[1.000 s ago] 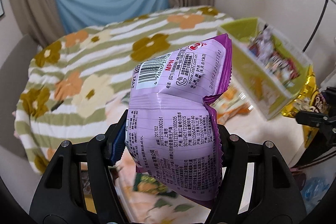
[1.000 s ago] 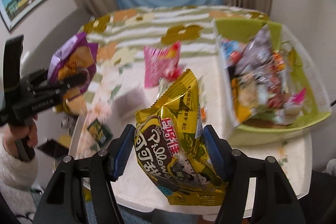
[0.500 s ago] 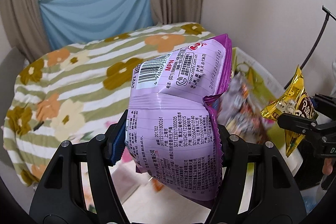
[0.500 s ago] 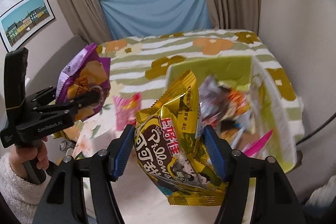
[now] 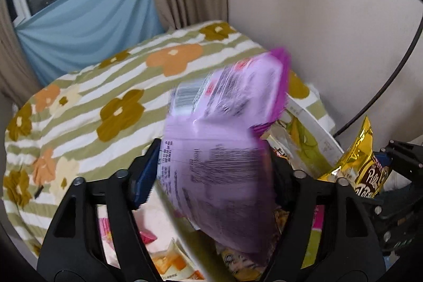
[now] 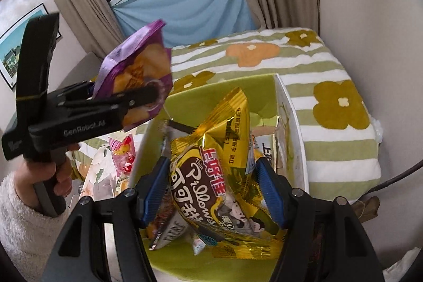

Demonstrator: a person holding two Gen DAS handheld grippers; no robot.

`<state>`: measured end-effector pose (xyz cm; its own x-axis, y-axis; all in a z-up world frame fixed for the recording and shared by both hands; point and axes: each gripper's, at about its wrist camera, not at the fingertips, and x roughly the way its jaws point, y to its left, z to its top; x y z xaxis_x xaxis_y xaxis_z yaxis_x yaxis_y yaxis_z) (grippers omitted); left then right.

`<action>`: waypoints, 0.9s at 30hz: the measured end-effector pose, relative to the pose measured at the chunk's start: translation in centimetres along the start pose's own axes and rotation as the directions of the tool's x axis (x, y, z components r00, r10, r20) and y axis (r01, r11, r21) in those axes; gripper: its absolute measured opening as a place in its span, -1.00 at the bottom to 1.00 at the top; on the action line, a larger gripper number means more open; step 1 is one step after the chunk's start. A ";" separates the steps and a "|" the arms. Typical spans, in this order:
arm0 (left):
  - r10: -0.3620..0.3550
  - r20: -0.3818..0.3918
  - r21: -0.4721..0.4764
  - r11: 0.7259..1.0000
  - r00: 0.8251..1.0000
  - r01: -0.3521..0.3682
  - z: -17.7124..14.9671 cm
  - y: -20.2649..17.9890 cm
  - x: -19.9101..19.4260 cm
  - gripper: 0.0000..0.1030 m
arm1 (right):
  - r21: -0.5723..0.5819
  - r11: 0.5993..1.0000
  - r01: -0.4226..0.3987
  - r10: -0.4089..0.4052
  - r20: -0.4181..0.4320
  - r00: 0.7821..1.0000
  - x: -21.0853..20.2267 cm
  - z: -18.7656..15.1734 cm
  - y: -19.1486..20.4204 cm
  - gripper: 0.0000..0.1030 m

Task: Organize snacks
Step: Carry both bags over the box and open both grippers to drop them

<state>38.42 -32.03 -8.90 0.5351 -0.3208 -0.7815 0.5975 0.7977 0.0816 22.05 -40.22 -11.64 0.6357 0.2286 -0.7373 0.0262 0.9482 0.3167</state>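
Observation:
My left gripper [image 5: 211, 173] hangs over the near left edge of the green bin [image 5: 312, 120], and its jaws are opening. The purple snack bag [image 5: 224, 128] is still between them, blurred and tipped to the right, and the left pad stands clear of it. The right wrist view shows the same purple snack bag [image 6: 132, 70] from the side, between the fingers of the left gripper [image 6: 156, 94]. My right gripper [image 6: 211, 192] is shut on a gold snack bag [image 6: 216, 171], held upright above the green bin [image 6: 290, 123], which holds several packets.
A bed with a green striped floral blanket [image 6: 330, 102] lies behind the bin, and a wall [image 5: 317, 4] stands close on the right. Pink packets [image 6: 123, 157] lie on the table left of the bin. A black cable [image 5: 391, 75] runs down the wall. A hand [image 6: 55, 173] in a fleecy sleeve holds the left gripper.
Both grippers swept right from the table to above the green bin. The left jaws have spread and the purple bag, sharp and firmly pinched before, now tips right and blurs.

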 end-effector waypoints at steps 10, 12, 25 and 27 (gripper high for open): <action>0.040 -0.019 -0.028 0.999 0.999 -0.041 -1.9 0.3 -0.1 0.99 | 0.040 0.998 -0.047 0.050 -0.077 0.996 2.7 -0.3 -2.3 0.21; 0.035 -0.026 -0.054 0.998 0.999 -0.036 -3.0 0.8 -0.5 0.99 | 0.041 0.998 -0.048 0.051 -0.081 0.995 2.7 -0.2 -2.5 0.21; 0.026 -0.073 -0.185 0.982 0.997 -0.039 -8.2 3.5 -2.3 0.99 | 0.018 1.000 -0.010 0.012 -0.098 0.995 3.3 1.5 -1.3 0.51; 0.026 -0.076 -0.197 0.979 0.997 -0.040 -8.9 3.9 -2.6 0.99 | 0.006 1.000 0.014 -0.014 -0.092 0.996 3.1 1.0 -1.0 0.78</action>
<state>34.00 -23.55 -12.08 0.5033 -0.2604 -0.8240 0.4457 0.8951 -0.0106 24.80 -40.69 -13.66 0.5617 0.2350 -0.7933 0.0400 0.9500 0.3098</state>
